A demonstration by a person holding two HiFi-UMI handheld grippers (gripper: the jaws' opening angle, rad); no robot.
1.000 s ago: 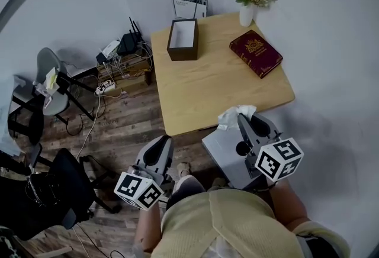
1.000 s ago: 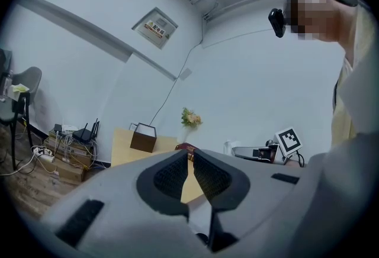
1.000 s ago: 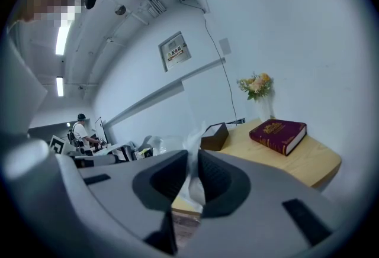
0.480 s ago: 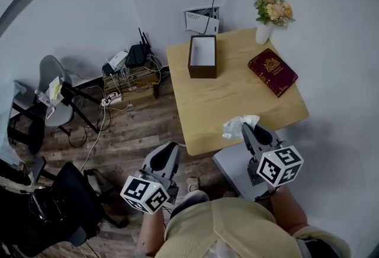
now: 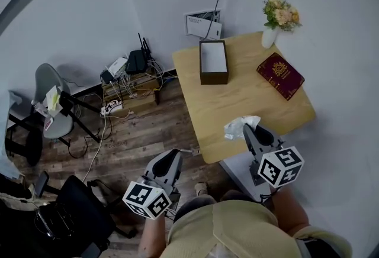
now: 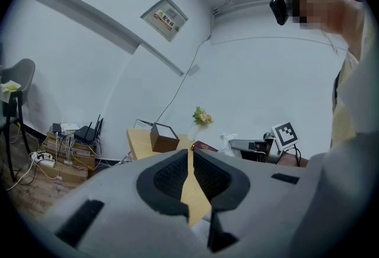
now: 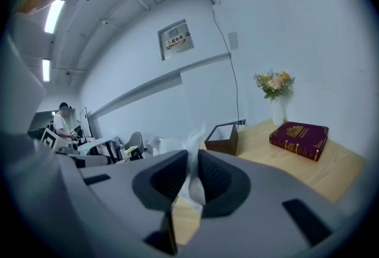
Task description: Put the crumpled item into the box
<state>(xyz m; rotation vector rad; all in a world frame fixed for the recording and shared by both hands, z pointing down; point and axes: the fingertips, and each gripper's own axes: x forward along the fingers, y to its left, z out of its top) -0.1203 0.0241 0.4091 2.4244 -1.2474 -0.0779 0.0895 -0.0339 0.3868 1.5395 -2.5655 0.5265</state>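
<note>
As bench [image 5: 249, 97] carries box [image 5: 214, 62] at far left corner, well apart from load, long carry ahead. Right claw [image 5: 249, 128] partly closed, pinching crumpled item [image 5: 235, 128] above near edge; light wad may slip or snag box rim. Left claw [image 5: 175, 155] closed, empty, off bench.

You've got the box [image 5: 213, 61] at the table's [image 5: 249, 103] far-left corner, book [image 5: 280, 76] right of it, vase [image 5: 270, 36] behind the book. The crumpled item [image 5: 240, 126] sits in your right gripper [image 5: 252, 129] over the near edge; your left gripper [image 5: 172, 160] is off-table, left.
</note>
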